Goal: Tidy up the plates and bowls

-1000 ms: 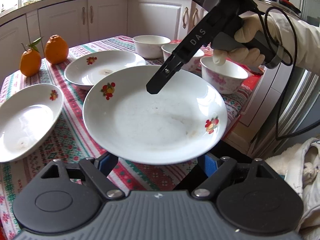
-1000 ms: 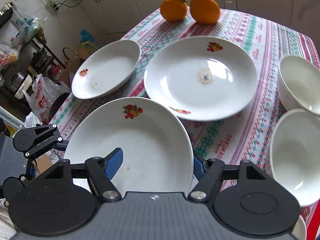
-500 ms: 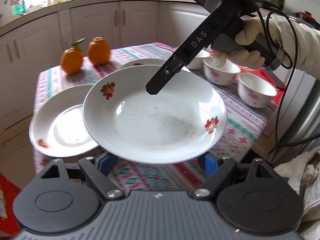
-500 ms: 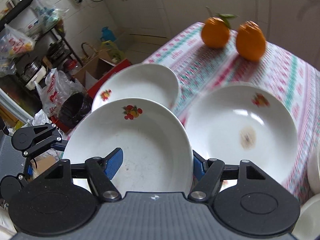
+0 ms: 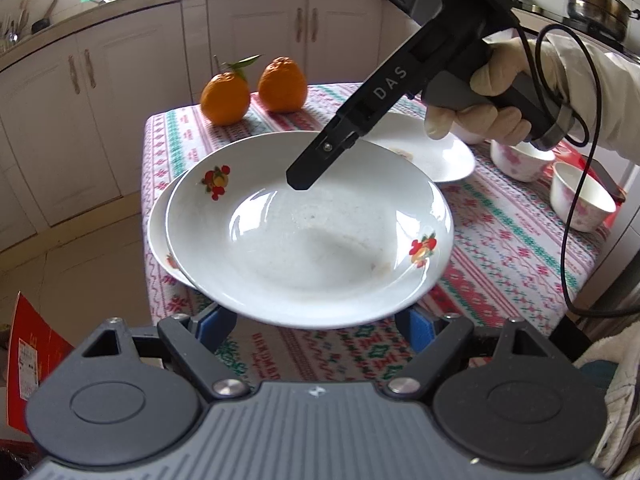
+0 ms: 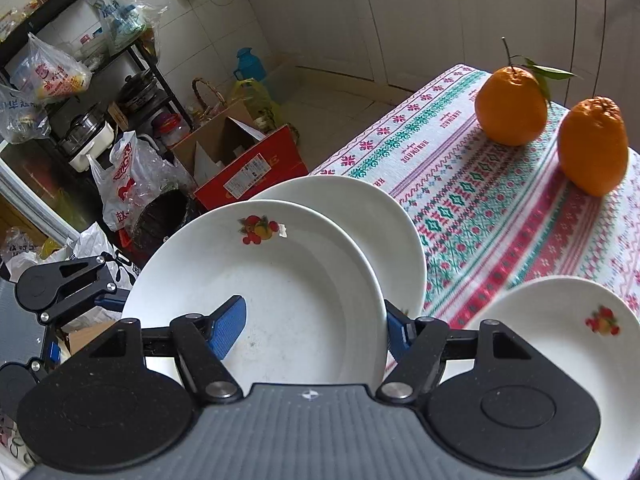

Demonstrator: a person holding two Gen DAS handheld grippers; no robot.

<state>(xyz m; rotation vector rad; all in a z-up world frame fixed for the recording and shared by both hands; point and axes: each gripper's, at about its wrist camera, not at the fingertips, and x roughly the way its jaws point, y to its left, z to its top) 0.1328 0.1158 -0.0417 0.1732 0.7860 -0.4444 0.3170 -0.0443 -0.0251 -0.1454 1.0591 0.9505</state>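
A white deep plate (image 5: 312, 240) with fruit decals hangs in the air, held between both grippers. My right gripper (image 6: 312, 328) is shut on its rim: one blue pad (image 6: 228, 326) lies inside the plate and the other sits under the edge. Its upper finger (image 5: 320, 156) shows in the left wrist view. My left gripper (image 5: 318, 322) has both fingers spread under the plate's near rim, with the tips hidden. Just below sits a second plate (image 6: 360, 216) at the table's corner. A third plate (image 6: 560, 340) lies further in.
Two oranges (image 5: 224, 98) (image 5: 282, 86) stand at the far end of the patterned tablecloth (image 5: 500, 256). Two small bowls (image 5: 520, 160) (image 5: 580, 196) sit at the right. A gloved hand (image 5: 480, 92) with a cable holds the right gripper. Beyond the table edge are a red box (image 6: 248, 168) and bags.
Both grippers have carried the plate sideways across the table, from above the cloth near the bowls to over the plate at the corner. The grip looks unchanged.
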